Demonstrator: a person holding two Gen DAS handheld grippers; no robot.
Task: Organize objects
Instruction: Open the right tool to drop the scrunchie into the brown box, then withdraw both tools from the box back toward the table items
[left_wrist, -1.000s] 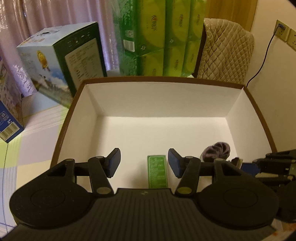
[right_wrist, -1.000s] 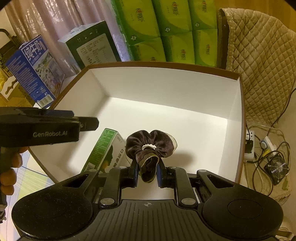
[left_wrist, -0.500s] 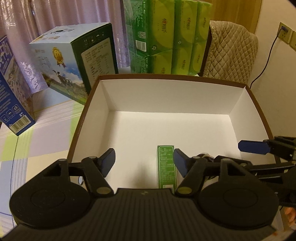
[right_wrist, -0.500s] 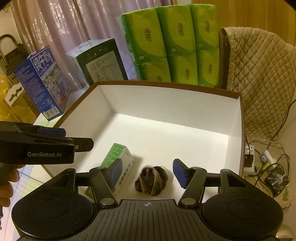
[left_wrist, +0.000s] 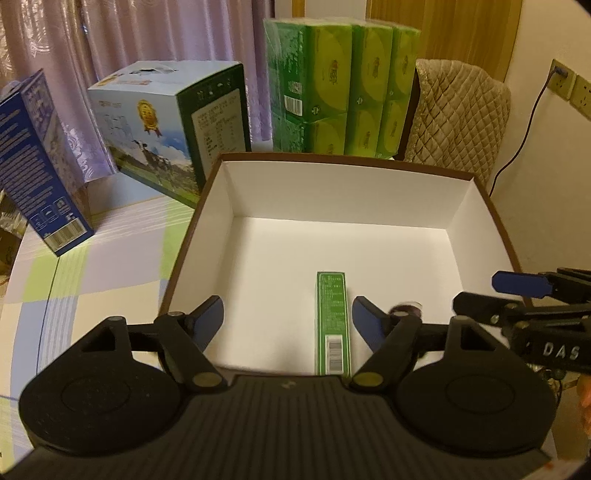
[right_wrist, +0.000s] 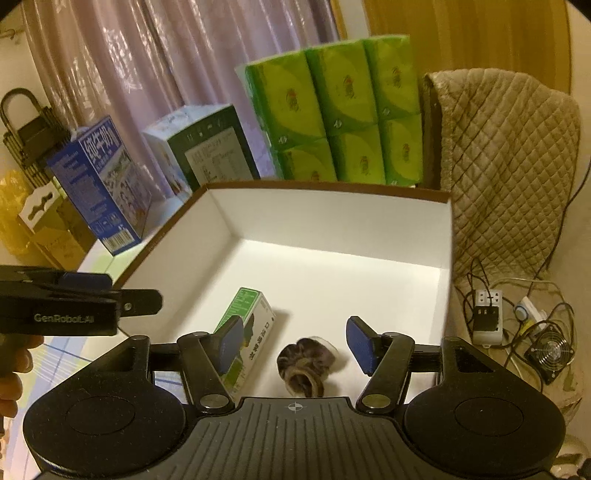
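Two items lie in our white box — a green carton, long axis pointing near to far, and a dark scrunchie just right of it. Our left gripper and right gripper hover wide, empty; the right one is nearer the scrunchie.

Left gripper, right gripper: black ribbed bodies, round discs, brass screws, blue pads. White lettering "GenRobot.AI", "DAS" on sides.
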